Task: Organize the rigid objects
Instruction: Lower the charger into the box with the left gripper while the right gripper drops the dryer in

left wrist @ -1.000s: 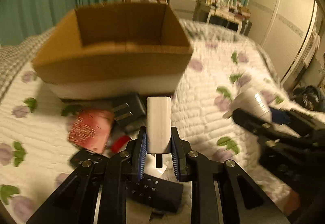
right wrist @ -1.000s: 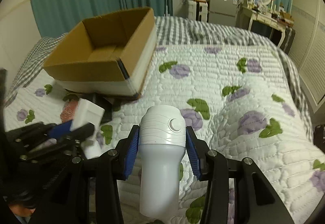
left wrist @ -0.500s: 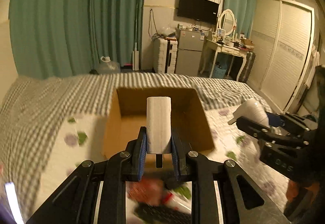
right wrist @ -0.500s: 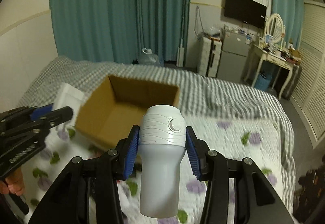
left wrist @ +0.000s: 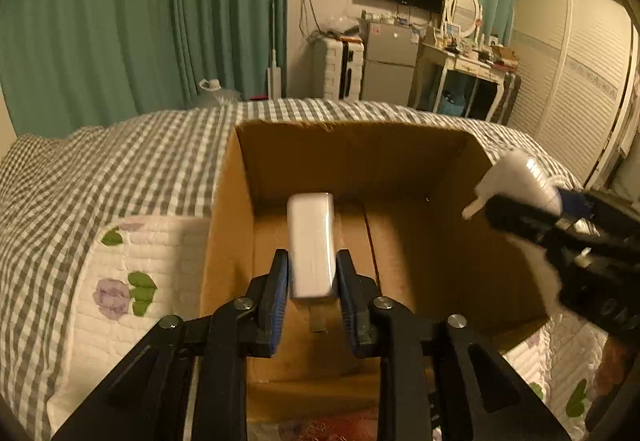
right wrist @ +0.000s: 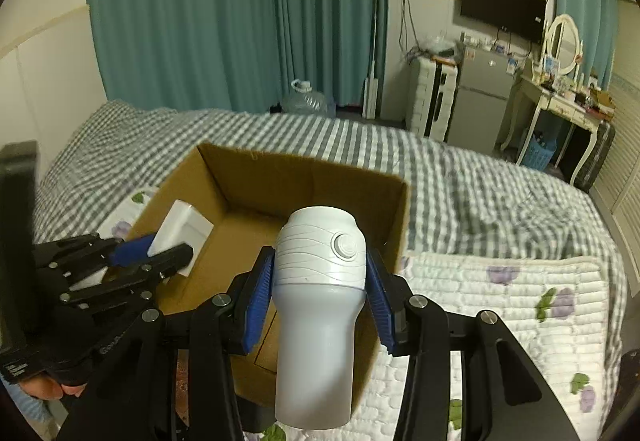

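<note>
An open brown cardboard box (left wrist: 256,201) sits on the bed; it also shows in the right wrist view (right wrist: 304,177). My left gripper (left wrist: 312,281) is shut on a white plug adapter (left wrist: 311,241) and holds it over the box's inside; the adapter shows from the side in the right wrist view (right wrist: 180,229). My right gripper (right wrist: 320,281) is shut on a white bottle-shaped device (right wrist: 316,321) with a round button, held above the box's near right part. That device (left wrist: 516,177) shows at the box's right wall in the left wrist view.
The bed has a white flowered quilt (right wrist: 500,305) over a grey checked sheet (left wrist: 120,169). A reddish object (left wrist: 320,429) lies just in front of the box. Teal curtains, a small fridge (right wrist: 476,101) and a dressing table stand beyond the bed.
Both grippers have risen from the quilt and moved forward over the open box, each still holding its object. The loose items on the quilt have dropped out of view.
</note>
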Available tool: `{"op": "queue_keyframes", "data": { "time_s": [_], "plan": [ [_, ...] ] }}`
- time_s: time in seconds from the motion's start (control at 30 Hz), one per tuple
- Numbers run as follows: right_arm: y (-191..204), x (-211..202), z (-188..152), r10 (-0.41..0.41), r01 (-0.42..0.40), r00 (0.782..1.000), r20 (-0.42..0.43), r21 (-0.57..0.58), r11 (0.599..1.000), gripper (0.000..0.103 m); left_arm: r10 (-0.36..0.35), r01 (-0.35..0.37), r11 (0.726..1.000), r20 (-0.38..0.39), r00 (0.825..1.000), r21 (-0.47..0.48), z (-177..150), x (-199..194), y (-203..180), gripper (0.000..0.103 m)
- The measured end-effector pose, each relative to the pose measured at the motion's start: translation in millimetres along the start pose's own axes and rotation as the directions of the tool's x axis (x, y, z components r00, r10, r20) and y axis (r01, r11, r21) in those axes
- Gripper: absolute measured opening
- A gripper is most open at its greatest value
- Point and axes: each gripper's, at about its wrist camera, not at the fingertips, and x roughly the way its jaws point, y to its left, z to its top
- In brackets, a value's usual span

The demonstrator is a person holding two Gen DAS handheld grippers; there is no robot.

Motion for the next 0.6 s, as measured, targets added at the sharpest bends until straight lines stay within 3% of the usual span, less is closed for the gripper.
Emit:
{"op": "queue_keyframes", "data": {
  "time_s": [0.03, 0.07, 0.23, 0.27, 0.3, 0.37, 0.6],
  "plan": [
    [1.0, 2.4, 1.0, -0.006, 0.006, 1.000, 0.001, -0.005, 1.000, 0.044, 0.028, -0.028, 1.000, 0.014, 1.000, -0.001, 1.1, -3.1, 1.1, 0.059],
    [0.7, 3.9, 1.3, -0.011, 0.011, 1.000, 0.004, -0.005, 1.000, 0.044, 0.051, -0.051, 0.999, 0.026, 0.998, -0.007, 2.4, -6.9, 2.5, 0.063],
    [-1.3, 13.1, 4.3, -0.008, 0.008, 1.000, 0.013, 0.019, 1.000, 0.044, 0.021, -0.019, 0.999, 0.045, 0.999, -0.031, 4.3, -20.6, 5.7, 0.063],
    [-2.0, 13.3, 3.6, -0.001, 0.001, 1.000, 0.009, 0.019, 1.000, 0.050, 0.026, -0.025, 0.999, 0.046, 0.999, -0.027, 3.3, -22.6, 5.7, 0.063],
    [-2.3, 11.7, 2.5, -0.006, 0.005, 1.000, 0.011, 0.018, 1.000, 0.068, 0.032, -0.031, 0.999, 0.048, 0.998, -0.020, 2.7, -25.0, 5.1, 0.063],
    [-4.2, 0.5, -0.6, -0.021, 0.020, 0.999, 0.047, 0.019, 1.000, 0.079, 0.045, -0.044, 0.999, 0.057, 0.997, -0.012, -0.5, -31.9, 4.3, 0.063],
    [-2.7, -57.1, -11.8, -0.018, 0.020, 0.995, 0.099, -0.011, 1.000, 0.079, 0.052, -0.051, 0.999, 0.072, 0.996, -0.019, -16.5, -74.4, 1.0, 0.063]
  ]
}}
